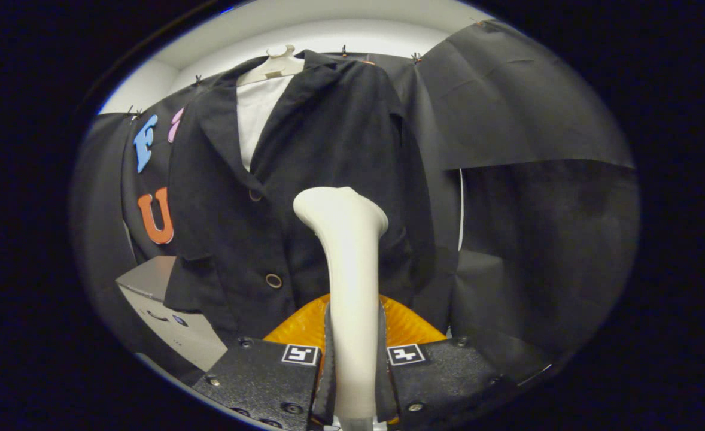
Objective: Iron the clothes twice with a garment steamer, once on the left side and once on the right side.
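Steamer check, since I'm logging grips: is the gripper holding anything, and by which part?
Yes. The gripper is shut on the steamer, both fingers clamped on its white handle, head up toward the black jacket.

A cream plastic garment steamer [348, 251] stands upright, clamped between the jaws, before a hanging black button-front jacket [304, 179].

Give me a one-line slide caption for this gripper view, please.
Tongs shut on a white steamer, its head raised before a black jacket hanging on a hanger.
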Available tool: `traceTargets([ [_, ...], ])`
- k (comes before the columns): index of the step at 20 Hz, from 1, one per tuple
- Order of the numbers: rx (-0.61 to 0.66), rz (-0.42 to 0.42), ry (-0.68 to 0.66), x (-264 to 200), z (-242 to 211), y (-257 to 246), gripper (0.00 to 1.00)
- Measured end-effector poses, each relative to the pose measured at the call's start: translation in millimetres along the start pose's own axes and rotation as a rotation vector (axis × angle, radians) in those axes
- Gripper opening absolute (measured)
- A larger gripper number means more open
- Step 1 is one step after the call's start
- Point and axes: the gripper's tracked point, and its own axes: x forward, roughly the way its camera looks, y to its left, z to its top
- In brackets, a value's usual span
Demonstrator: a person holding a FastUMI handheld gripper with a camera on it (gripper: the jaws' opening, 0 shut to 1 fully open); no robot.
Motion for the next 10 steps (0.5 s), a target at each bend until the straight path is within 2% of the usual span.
traceTargets([
  [6, -0.035, 0.015, 0.030, -10, -44, 2, 0.29],
  [10, -0.028, 0.018, 0.110, -14, -91, 2, 0.29],
])
